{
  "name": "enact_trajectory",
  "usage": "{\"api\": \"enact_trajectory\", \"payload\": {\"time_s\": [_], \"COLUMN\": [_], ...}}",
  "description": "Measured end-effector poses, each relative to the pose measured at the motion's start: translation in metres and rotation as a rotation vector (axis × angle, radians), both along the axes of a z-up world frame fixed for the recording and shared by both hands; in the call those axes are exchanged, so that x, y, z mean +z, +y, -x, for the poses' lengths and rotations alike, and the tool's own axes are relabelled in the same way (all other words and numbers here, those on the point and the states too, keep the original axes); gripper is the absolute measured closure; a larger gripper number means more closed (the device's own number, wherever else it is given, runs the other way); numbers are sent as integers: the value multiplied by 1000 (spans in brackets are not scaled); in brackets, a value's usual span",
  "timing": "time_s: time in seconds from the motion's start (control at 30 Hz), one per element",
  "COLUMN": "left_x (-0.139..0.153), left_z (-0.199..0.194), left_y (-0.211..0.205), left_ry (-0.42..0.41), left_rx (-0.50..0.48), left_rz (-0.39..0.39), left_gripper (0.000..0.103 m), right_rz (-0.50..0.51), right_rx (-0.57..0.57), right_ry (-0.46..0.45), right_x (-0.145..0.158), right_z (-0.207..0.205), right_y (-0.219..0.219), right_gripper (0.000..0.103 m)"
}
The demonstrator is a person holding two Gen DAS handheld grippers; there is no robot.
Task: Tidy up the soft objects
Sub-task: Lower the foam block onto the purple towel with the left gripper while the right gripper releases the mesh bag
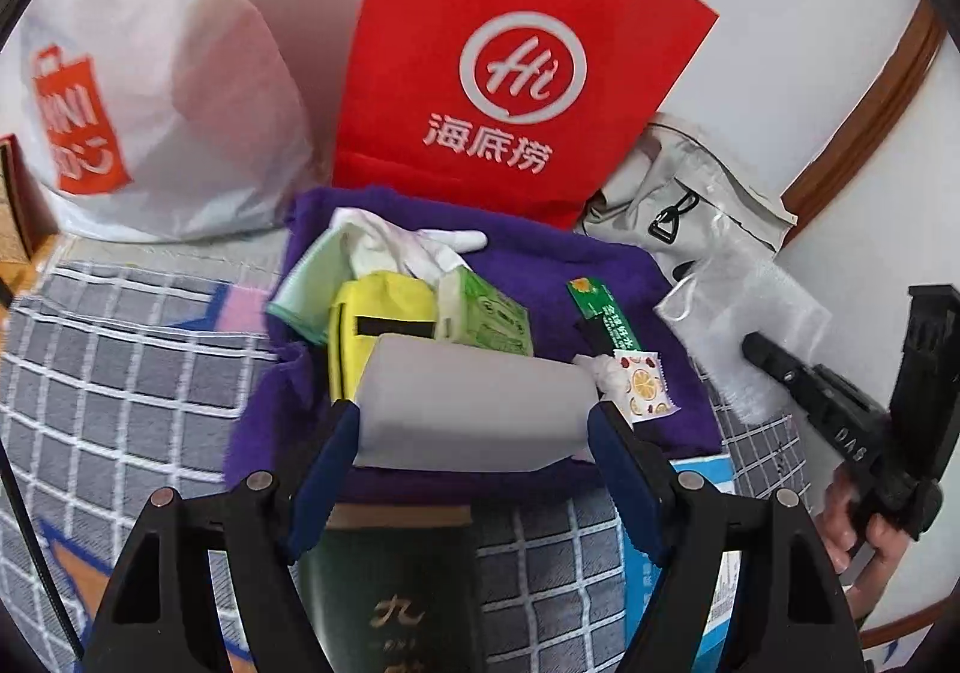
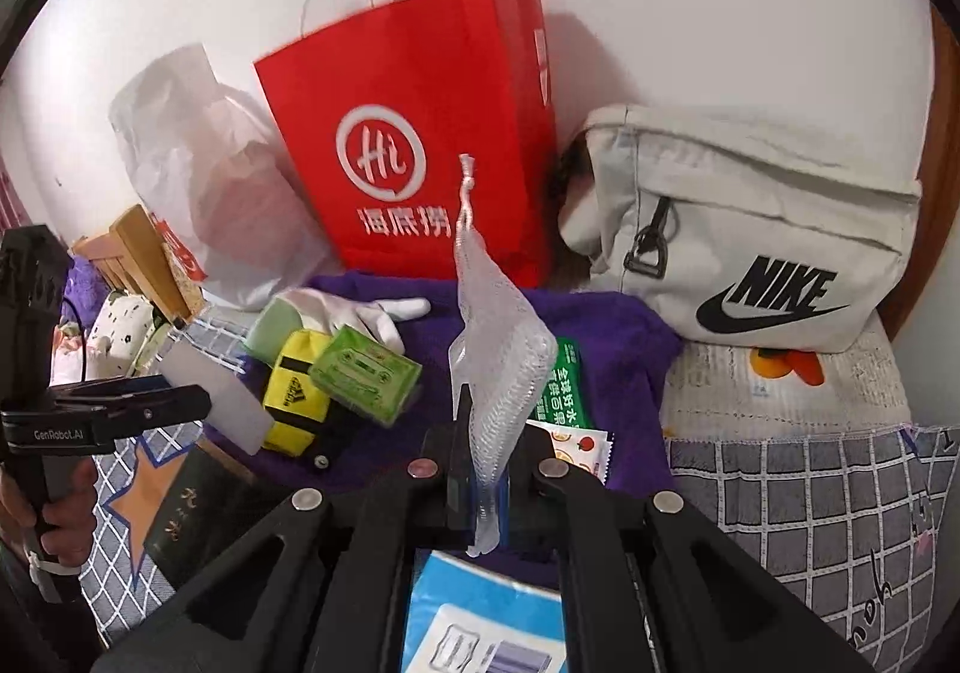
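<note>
- Left claw (image 1: 474, 421) pinches a grey sponge (image 1: 474, 403) between its fingers, above the purple towel (image 1: 600, 277).
- Right claw (image 2: 483, 469) is pressed together on a mesh pouch (image 2: 498, 373) that sticks up ahead of it.

1. The dark green book (image 1: 390, 583) runs off the bottom edge, its lower characters cut.
2. The white plastic bag (image 1: 150, 72) shows a logo cut by the left edge.
3. The blue packet (image 2: 486, 625) lies half hidden under the gripper frame.
</note>
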State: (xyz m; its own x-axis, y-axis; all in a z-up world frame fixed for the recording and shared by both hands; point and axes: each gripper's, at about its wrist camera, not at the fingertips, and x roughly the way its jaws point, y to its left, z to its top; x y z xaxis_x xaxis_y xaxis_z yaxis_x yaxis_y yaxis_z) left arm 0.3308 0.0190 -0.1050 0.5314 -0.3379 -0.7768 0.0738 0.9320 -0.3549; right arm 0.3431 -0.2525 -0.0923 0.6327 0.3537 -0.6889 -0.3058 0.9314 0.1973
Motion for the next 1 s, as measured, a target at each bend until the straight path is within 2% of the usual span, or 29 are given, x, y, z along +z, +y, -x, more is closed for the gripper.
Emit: {"api": "enact_trajectory", "payload": {"time_s": [0.13,0.33,0.47,0.7,0.73,0.77,0.8,0.87,0.9,1.0], "left_x": [-14,-40,-45,-46,-46,-46,-46,-44,-42,-38], "left_z": [-18,-39,-46,-60,-61,-60,-60,-57,-57,-53], "left_y": [-7,-18,-22,-24,-23,-24,-24,-26,-28,-24], "left_ry": [39,126,115,118,116,114,111,93,85,75], "left_rx": [-14,-36,-33,-31,-29,-27,-30,-52,-56,-42], "left_rz": [-5,-20,-26,-18,-18,-19,-20,-34,-42,-23], "left_gripper": [26,25,23,19,18,18,16,11,6,5], "right_rz": [3,-55,-52,7,31,53,76,105,117,135], "right_rx": [11,69,79,55,50,45,38,27,21,2], "right_ry": [49,147,207,218,208,199,184,151,137,112], "right_x": [-18,-42,-56,-65,-64,-64,-64,-62,-61,-57], "right_z": [-15,-33,-42,-48,-48,-49,-48,-45,-45,-42], "right_y": [1,5,9,11,11,12,13,12,11,9], "right_gripper": [98,98,97,93,91,83,69,51,45,43]}}
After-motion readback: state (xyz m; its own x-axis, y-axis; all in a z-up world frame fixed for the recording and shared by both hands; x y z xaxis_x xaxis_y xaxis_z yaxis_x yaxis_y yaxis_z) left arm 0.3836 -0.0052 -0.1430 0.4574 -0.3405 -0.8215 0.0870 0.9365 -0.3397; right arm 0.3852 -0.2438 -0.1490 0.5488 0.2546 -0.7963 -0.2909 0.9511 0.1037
